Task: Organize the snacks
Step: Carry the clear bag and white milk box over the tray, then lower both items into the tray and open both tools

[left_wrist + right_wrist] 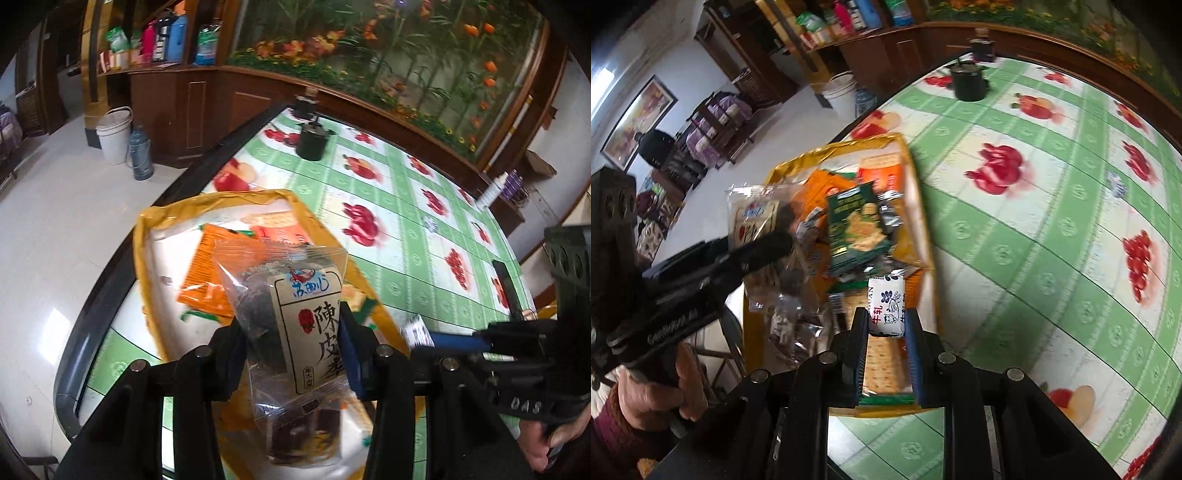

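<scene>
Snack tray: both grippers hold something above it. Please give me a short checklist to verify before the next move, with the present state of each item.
1. Left gripper grips the clear snack bag: ok.
2. Right gripper grips the small white candy: ok.
3. Both items are over the yellow tray: ok.
4. Free room in the tray for more: cannot tell, snacks are piled in it.
5. The grippers are apart from each other: ok.

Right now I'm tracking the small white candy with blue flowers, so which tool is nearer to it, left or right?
Right. The right tool pinches the white candy itself; the left tool holds a clear snack bag beside it, apart.
</scene>
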### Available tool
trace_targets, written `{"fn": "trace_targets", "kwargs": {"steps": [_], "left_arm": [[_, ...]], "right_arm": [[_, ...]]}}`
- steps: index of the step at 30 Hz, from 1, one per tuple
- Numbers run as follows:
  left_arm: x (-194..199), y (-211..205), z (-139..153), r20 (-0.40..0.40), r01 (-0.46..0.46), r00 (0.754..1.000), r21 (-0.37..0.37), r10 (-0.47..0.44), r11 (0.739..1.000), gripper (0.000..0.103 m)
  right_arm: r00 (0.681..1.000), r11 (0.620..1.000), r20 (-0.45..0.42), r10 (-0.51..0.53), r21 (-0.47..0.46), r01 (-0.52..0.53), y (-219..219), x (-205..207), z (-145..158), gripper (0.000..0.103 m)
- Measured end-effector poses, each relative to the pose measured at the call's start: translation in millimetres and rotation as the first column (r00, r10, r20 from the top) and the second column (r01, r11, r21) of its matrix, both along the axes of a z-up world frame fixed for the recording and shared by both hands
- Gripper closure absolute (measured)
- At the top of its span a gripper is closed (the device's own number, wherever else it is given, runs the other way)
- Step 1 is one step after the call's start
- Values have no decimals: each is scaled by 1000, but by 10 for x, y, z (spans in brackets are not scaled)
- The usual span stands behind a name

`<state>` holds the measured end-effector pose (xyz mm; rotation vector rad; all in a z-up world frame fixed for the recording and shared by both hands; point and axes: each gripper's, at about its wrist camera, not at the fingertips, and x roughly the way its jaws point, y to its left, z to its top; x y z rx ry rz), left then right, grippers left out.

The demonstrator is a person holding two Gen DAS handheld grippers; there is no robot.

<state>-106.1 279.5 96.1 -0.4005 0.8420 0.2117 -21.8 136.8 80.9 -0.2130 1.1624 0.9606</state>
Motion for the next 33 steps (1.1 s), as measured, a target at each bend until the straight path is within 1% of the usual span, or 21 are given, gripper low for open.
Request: {"fn": "trace_targets", "kwargs": {"steps": [6, 12, 19, 33], "left_arm": [[41, 188, -96, -18, -28, 999, -8, 28, 1000, 59], [94, 290, -205, -38, -34, 999, -10, 34, 999, 59], [118, 326, -259, -40, -39, 998, -16, 39, 999, 59], [208, 433, -299, -40, -45, 998, 1, 45, 999, 59]], "right_arm": [[998, 997, 2, 67, -26, -67, 237, -136, -64, 82], [993, 992, 9, 117, -58, -116, 441, -208, -143, 81], [992, 989, -7, 128, -76, -128, 606, -178, -236, 81], [990, 987, 32, 140, -86, -137, 880, -117, -250, 81]]}}
